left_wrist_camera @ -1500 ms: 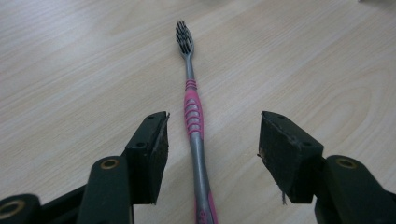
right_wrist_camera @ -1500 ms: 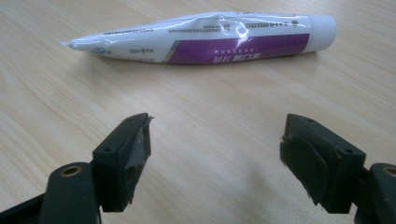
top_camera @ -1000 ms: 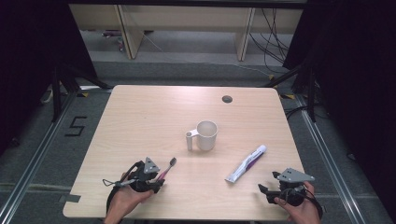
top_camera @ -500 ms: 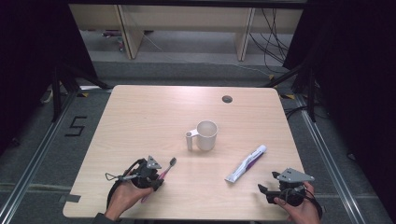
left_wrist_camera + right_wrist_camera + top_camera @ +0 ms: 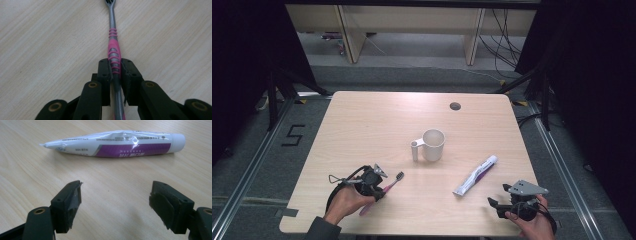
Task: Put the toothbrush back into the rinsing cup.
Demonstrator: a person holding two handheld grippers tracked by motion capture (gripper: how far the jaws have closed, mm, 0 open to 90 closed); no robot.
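Left gripper view looks along the left tongs (image 5: 115, 71), whose two black jaws are clamped on the handle of a pink-and-grey toothbrush (image 5: 113, 51); the brush runs straight ahead from between the pads, lying low over the wood grain of the table (image 5: 45, 37), with its dark bristle head at the top edge. High view places these left tongs (image 5: 379, 186) near the front left of the table (image 5: 372, 125), held in a hand (image 5: 347, 200), and the toothbrush (image 5: 393, 181) slants up and to the right from them, its head pointing toward the middle of the table. Right gripper view has the right tongs (image 5: 115, 197) spread wide with nothing between the jaws, hovering just above the table, and a white-and-purple toothpaste tube (image 5: 117, 143) lies crosswise a little beyond them, cap end to the right. High view sets the right tongs (image 5: 496, 205) at the front right corner, the toothpaste tube (image 5: 475, 175) lying diagonally near them. A white mug (image 5: 432, 145) stands upright at the centre, its handle turned left, well apart from both tongs.
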